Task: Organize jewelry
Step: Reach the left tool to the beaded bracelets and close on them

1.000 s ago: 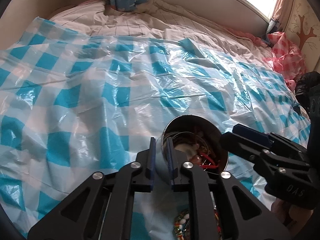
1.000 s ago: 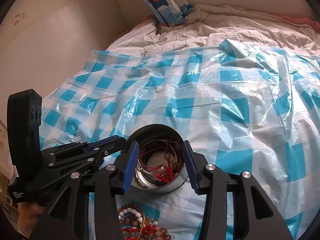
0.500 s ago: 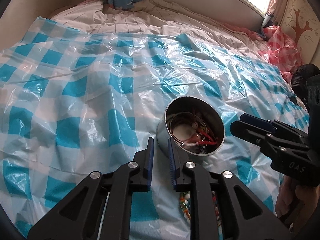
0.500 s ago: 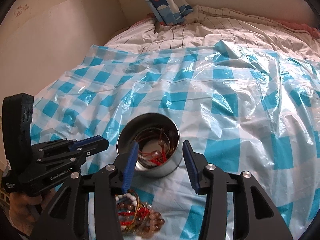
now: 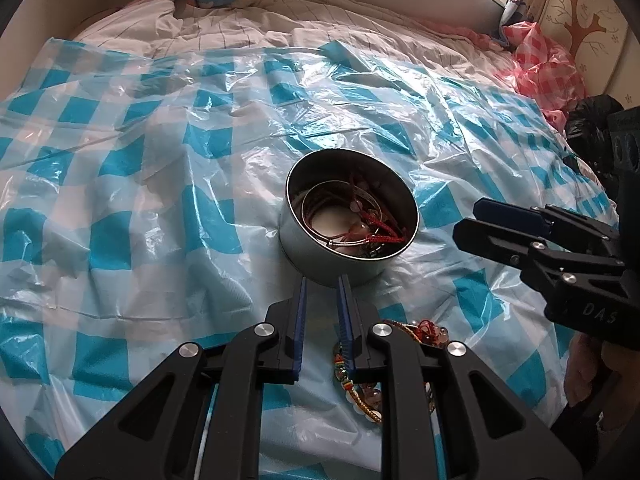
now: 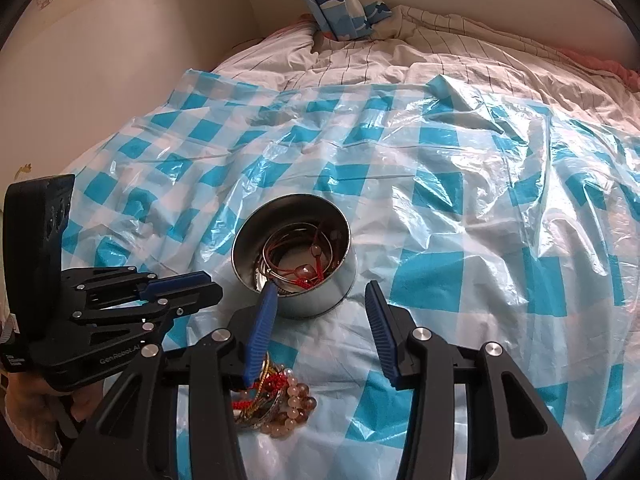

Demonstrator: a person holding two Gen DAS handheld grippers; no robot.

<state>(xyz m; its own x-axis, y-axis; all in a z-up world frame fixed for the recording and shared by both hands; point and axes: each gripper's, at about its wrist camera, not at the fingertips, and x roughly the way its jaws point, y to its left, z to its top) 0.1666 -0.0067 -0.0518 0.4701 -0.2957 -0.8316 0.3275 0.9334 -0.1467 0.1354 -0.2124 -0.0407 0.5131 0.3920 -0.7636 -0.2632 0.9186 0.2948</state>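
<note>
Right wrist: empty tongs [image 6: 320, 300] behind tin [image 6: 296, 268].

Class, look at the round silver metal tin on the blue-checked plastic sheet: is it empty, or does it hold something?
Not empty. The round silver metal tin stands upright, lidless, with thin bangles and red cord jewelry lying inside.

The right tongs [image 5: 468, 222] carry pale raised letters "DAS" on the black body, low on its side. The left tongs [image 6: 204, 285] carry "GenRobot.AI" in small pale print along the black body, below the blue finger pad. Smaller print left of that is unreadable.
</note>
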